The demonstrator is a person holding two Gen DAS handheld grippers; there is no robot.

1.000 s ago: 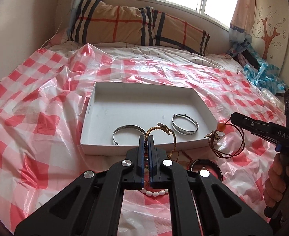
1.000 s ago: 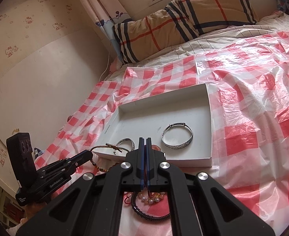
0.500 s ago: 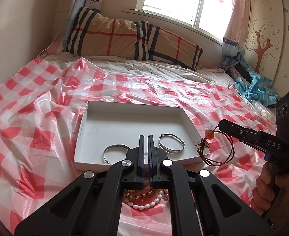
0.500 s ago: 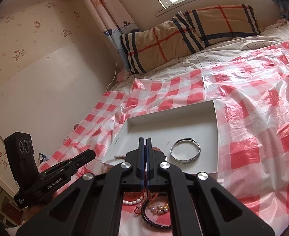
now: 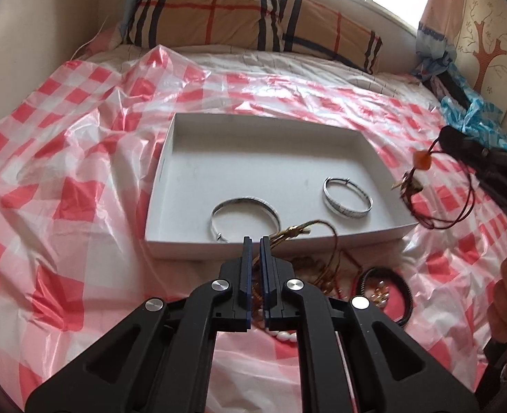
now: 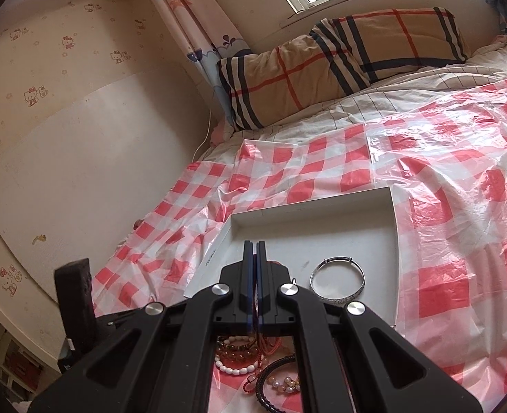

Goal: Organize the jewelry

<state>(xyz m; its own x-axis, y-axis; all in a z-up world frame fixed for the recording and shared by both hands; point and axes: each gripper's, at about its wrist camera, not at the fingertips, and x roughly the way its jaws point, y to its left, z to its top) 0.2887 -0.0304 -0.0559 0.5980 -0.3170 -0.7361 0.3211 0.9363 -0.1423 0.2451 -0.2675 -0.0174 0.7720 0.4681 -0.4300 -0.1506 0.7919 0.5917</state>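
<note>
A white shallow box point(image 5: 374, 153) lies on the checked bed cover and holds two silver bangles point(image 5: 347, 199) point(image 5: 245, 208). My left gripper point(image 5: 256, 240) is shut on a gold-brown cord bracelet point(image 5: 301, 231) just in front of the box's near wall. My right gripper point(image 5: 441, 137) is shut on a dark red cord necklace point(image 5: 439, 192) with an orange bead, which hangs beside the box's right edge. In the right wrist view my right gripper point(image 6: 255, 244) is shut over the box point(image 6: 396, 241), with one bangle point(image 6: 337, 280) visible.
A pile of jewelry lies in front of the box: a black bracelet point(image 5: 387, 284), white beads point(image 5: 284, 335), and amber and pearl beads point(image 6: 239, 351). Plaid pillows point(image 5: 253, 13) lie at the head of the bed. A wall point(image 6: 64, 137) runs along the left side.
My left gripper has dropped lower and closer to the box with the gold-brown bracelet. My right gripper has risen with the red cord necklace hanging from it.
</note>
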